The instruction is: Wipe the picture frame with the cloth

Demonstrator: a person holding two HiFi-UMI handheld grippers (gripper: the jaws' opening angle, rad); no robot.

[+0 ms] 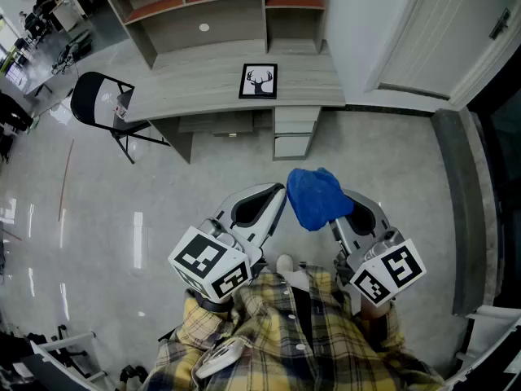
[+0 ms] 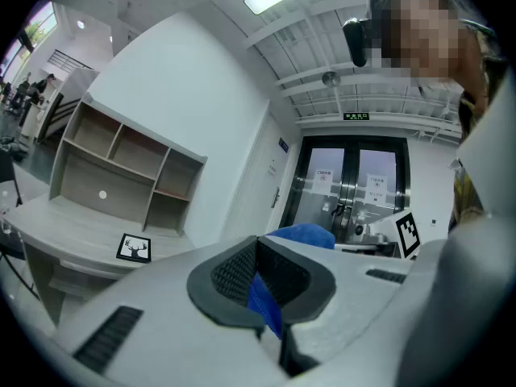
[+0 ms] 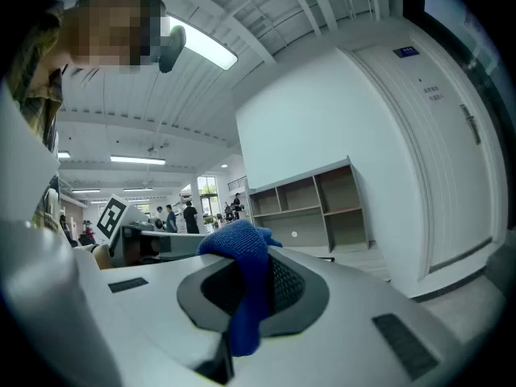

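A black picture frame (image 1: pixel 259 81) with a white deer print lies on the pale wooden desk (image 1: pixel 195 88), far ahead of me; the left gripper view has it small at the left (image 2: pixel 134 248). I stand back from the desk, both grippers held close to my chest. A bunched blue cloth (image 1: pixel 316 195) sits between the two tips. My right gripper (image 1: pixel 335 218) is shut on the cloth (image 3: pixel 242 297), which drapes over its jaws. My left gripper (image 1: pixel 279 195) is shut too, with a blue strip of cloth (image 2: pixel 264 301) in the seam between its pads.
A black chair (image 1: pixel 102 100) stands at the desk's left end. Open shelves (image 1: pixel 212 6) rise behind the desk, and a drawer unit (image 1: pixel 295 133) sits under it. A white door (image 1: pixel 440 39) and wall close off the right. Glossy floor lies between me and the desk.
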